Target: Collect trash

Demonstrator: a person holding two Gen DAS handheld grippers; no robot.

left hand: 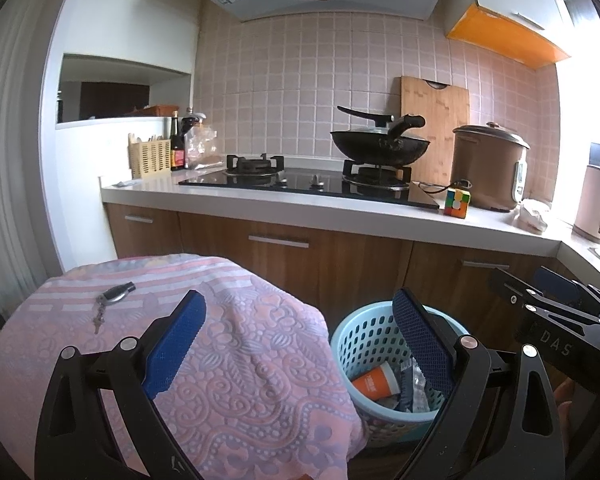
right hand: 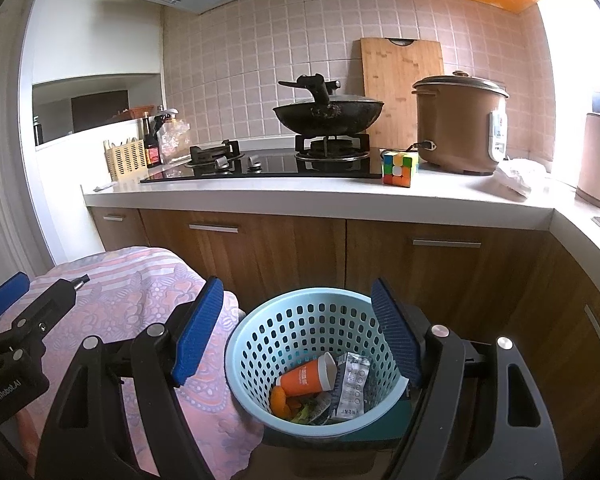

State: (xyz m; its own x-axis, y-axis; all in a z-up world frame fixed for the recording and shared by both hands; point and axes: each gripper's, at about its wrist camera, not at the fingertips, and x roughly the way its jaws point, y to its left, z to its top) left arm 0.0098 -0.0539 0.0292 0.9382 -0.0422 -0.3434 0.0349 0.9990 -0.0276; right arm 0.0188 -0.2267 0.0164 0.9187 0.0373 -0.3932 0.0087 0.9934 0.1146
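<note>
Both sets of jaws stand wide and hold nothing: the left gripper (left hand: 296, 344) hangs over the pink cloth (left hand: 220, 360), the right gripper (right hand: 300, 332) over the blue basket (right hand: 260, 340). The basket, at 6 o'clock in the right view, holds an orange cup (right hand: 306, 376) and a silver wrapper (right hand: 352, 388). The likeliest slip is a low finger catching the rim and tipping it, or the keys (left hand: 112, 300) at 10 o'clock being taken for trash.
</note>
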